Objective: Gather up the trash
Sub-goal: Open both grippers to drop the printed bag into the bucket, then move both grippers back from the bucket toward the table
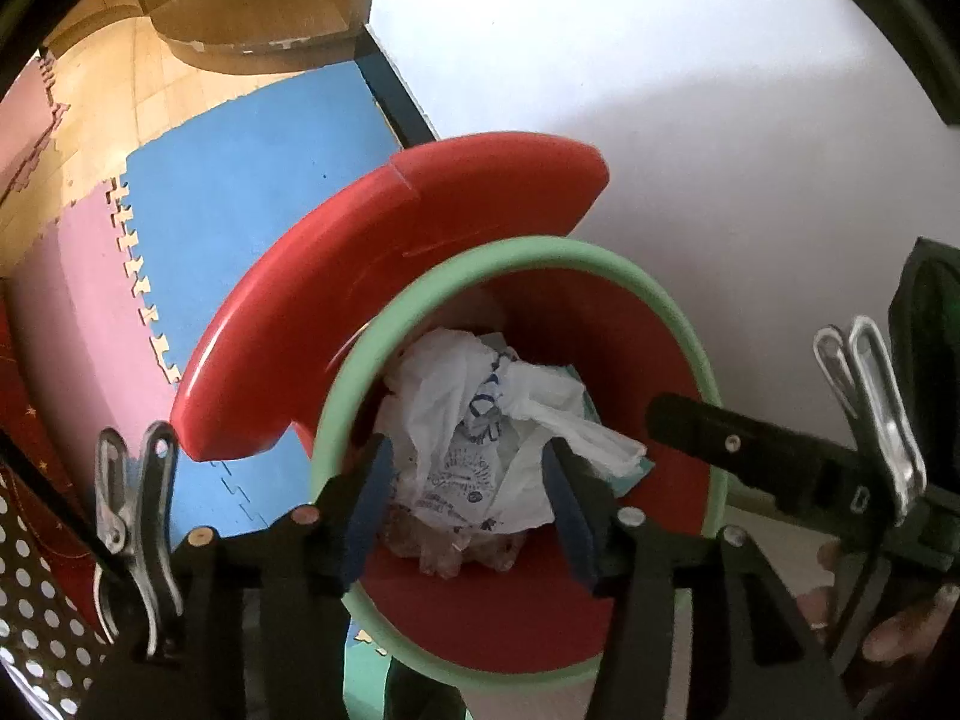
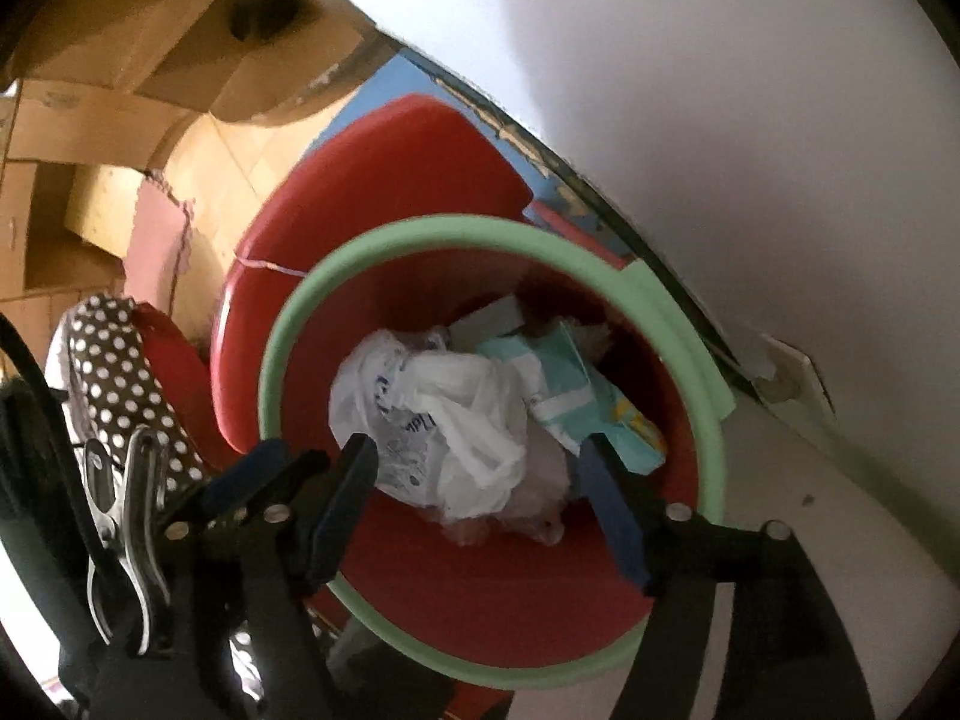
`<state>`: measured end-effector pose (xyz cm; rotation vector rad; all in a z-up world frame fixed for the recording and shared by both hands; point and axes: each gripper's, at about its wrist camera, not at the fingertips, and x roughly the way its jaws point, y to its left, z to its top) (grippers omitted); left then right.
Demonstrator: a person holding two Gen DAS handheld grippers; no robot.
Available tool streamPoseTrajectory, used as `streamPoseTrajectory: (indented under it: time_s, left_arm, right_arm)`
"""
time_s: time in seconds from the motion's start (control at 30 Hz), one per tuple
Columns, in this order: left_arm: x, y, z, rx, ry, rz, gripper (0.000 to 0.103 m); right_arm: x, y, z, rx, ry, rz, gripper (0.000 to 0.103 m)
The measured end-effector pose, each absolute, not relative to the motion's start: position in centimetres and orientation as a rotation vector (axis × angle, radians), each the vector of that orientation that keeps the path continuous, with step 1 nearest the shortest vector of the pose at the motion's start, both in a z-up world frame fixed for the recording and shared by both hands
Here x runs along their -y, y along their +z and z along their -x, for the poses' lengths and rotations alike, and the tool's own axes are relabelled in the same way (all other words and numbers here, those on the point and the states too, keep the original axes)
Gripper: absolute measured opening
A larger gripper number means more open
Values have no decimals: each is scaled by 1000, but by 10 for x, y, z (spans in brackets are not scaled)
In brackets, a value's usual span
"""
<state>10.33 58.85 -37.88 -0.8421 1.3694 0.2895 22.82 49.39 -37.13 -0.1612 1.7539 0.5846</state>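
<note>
Trash (image 1: pixel 480 438) lies in the red bin (image 1: pixel 648 324), below both open claws (image 1: pixel 468 516).

I count one round red plastic bin with a green rim (image 2: pixel 288 324), and one red lid (image 1: pixel 384 276) tipped behind it. Inside lie one crumpled white plastic bag with blue print (image 2: pixel 444 420) and one pale teal printed packet (image 2: pixel 576 384). I carry two claws: my left claw (image 1: pixel 465 510), my right claw (image 2: pixel 480 504).

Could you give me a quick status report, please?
Left gripper and right gripper open over bin. White bag inside, released. Nothing obstructing.
</note>
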Motion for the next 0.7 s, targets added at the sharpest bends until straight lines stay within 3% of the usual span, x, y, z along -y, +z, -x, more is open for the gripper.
streamPoseTrajectory:
  time_s: [0.3, 0.7]
  left_arm:
    - [-608, -347, -104, -1350, 278, 800, 57]
    - [-633, -237, -104, -1282, 262, 620, 57]
  right_arm:
    - [-501, -330, -234, -1594, 684, 189, 76]
    - [-495, -225, -227, -1440, 702, -74, 76]
